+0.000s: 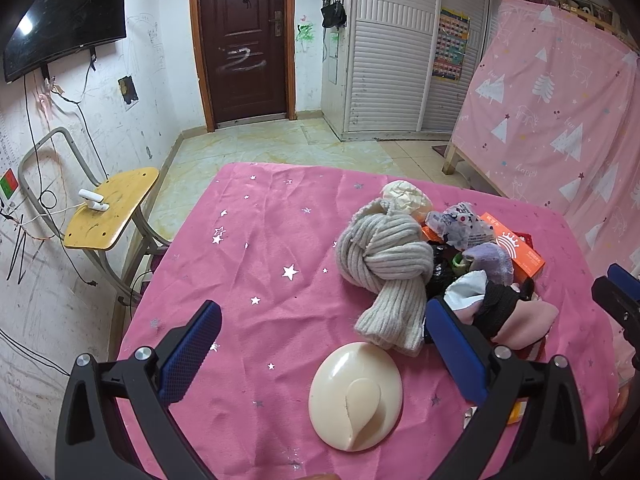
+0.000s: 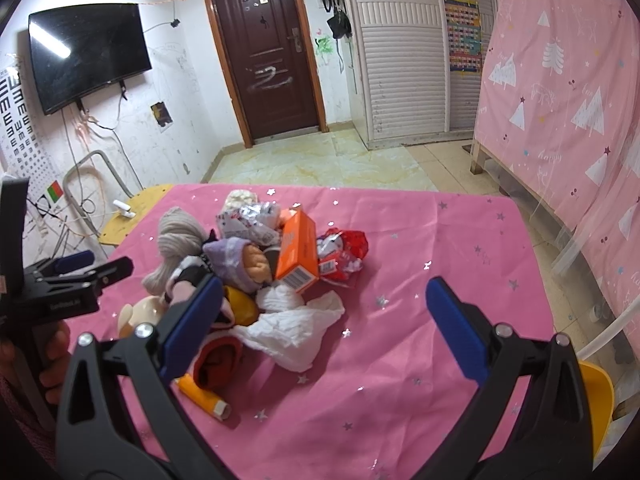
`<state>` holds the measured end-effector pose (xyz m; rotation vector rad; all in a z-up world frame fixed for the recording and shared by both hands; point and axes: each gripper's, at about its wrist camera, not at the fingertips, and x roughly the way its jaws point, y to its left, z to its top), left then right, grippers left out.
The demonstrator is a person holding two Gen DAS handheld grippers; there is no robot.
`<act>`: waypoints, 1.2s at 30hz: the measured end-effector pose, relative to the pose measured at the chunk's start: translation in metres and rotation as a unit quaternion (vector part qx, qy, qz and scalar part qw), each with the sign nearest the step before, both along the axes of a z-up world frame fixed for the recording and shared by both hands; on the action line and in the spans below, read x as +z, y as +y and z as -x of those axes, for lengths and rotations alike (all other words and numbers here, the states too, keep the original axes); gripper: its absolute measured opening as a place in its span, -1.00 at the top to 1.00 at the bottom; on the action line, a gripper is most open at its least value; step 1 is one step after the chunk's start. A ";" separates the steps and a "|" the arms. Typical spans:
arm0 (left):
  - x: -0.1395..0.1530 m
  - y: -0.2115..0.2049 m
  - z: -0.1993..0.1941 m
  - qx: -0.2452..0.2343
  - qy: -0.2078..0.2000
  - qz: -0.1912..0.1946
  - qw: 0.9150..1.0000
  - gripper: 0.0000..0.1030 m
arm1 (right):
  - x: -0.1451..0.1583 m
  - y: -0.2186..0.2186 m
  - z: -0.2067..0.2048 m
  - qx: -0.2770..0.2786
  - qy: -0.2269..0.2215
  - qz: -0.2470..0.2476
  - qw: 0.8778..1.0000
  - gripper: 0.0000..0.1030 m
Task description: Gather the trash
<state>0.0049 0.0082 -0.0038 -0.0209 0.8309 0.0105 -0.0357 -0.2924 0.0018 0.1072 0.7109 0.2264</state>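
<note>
a heap of trash sits on the pink star-print counter (image 2: 420, 240): an orange carton (image 2: 298, 250) standing tilted, a red foil wrapper (image 2: 346, 250) just beside it, crumpled white tissue (image 2: 294, 330) in front, a yellow tube (image 2: 204, 396) lying flat nearby.

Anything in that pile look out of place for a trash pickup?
Yes. A knotted grey knit scarf and a purple sock lie mixed in with the orange carton and crumpled white tissue; they look like clothing, not trash.

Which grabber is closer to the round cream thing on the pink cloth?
Left. The left gripper straddles the cream dome; the right gripper sits further right, over the white tissue.
</note>
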 end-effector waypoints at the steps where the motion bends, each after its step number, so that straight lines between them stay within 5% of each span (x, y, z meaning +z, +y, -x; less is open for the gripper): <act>1: 0.000 0.000 0.000 0.000 0.000 0.001 1.000 -0.82 | 0.000 0.000 0.000 0.000 0.000 0.001 1.000 -0.89; 36: -0.004 0.006 0.004 0.003 0.000 -0.001 1.000 -0.82 | 0.003 0.002 0.000 0.000 -0.001 0.002 1.000 -0.89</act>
